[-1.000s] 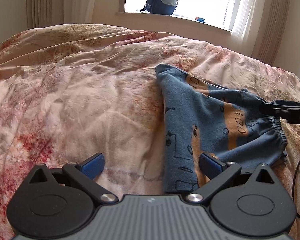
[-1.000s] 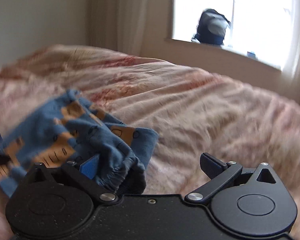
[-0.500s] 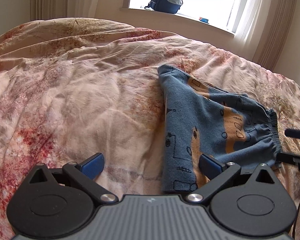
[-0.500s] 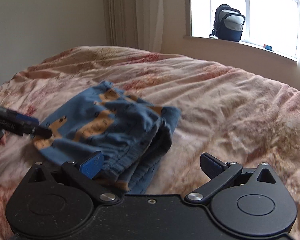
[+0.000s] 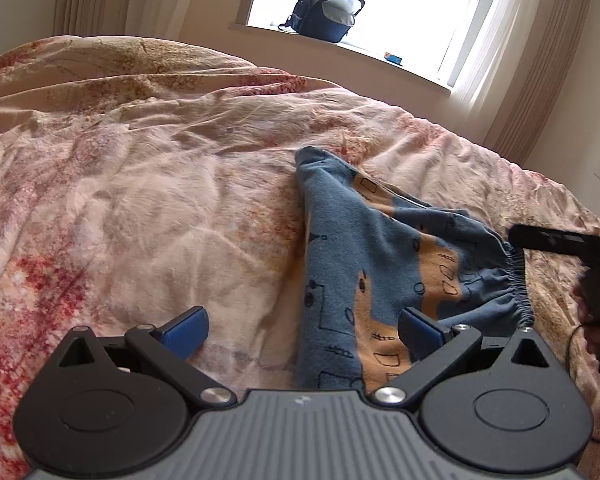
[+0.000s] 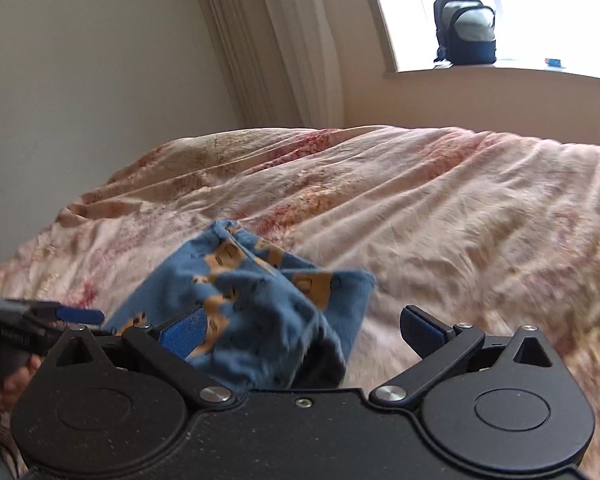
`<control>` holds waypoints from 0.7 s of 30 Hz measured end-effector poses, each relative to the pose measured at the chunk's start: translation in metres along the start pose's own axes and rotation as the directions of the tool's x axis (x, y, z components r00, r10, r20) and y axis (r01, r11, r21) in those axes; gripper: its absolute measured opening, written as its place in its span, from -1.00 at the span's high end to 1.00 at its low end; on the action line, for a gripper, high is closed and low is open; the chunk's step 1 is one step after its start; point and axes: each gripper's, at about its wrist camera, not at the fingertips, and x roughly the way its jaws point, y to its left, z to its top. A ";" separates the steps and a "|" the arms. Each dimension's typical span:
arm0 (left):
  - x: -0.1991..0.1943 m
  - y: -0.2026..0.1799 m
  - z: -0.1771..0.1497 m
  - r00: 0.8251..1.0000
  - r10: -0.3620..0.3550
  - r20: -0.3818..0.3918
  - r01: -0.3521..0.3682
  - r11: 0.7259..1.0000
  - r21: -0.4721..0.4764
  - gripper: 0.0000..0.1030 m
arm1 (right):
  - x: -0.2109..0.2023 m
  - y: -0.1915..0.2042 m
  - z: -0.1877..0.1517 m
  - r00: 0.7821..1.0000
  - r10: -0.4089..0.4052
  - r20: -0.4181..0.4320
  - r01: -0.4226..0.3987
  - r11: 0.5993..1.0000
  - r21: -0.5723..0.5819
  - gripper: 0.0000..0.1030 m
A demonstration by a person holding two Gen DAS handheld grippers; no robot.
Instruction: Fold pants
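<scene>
Both grippers gape wide: left gripper (image 5: 302,326) straddles the near edge of the pants (image 5: 384,276) on the bedspread (image 5: 148,208); right gripper (image 6: 302,326) hovers by the waistband, gripping nothing.

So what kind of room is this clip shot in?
Most likely a bedroom: a bed under a rumpled floral duvet, curtains beside a window, and a backpack on the sill. Blue patterned pants lie on the duvet.
</scene>
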 end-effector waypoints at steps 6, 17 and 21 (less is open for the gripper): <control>0.004 -0.002 -0.005 0.999 -0.046 0.016 0.046 0.999 0.016 -1.00 | 0.037 -0.022 0.005 0.985 0.145 -0.096 -0.132 0.982 0.135 -0.99; 0.010 0.001 -0.006 0.998 -0.056 0.016 0.056 0.998 0.013 -1.00 | 0.057 -0.030 0.003 0.982 0.153 -0.114 -0.129 0.972 0.196 -0.99; 0.009 0.004 -0.007 0.997 -0.072 0.014 0.072 0.997 0.005 -1.00 | 0.058 -0.034 0.001 0.983 0.152 -0.099 -0.126 0.964 0.234 -0.99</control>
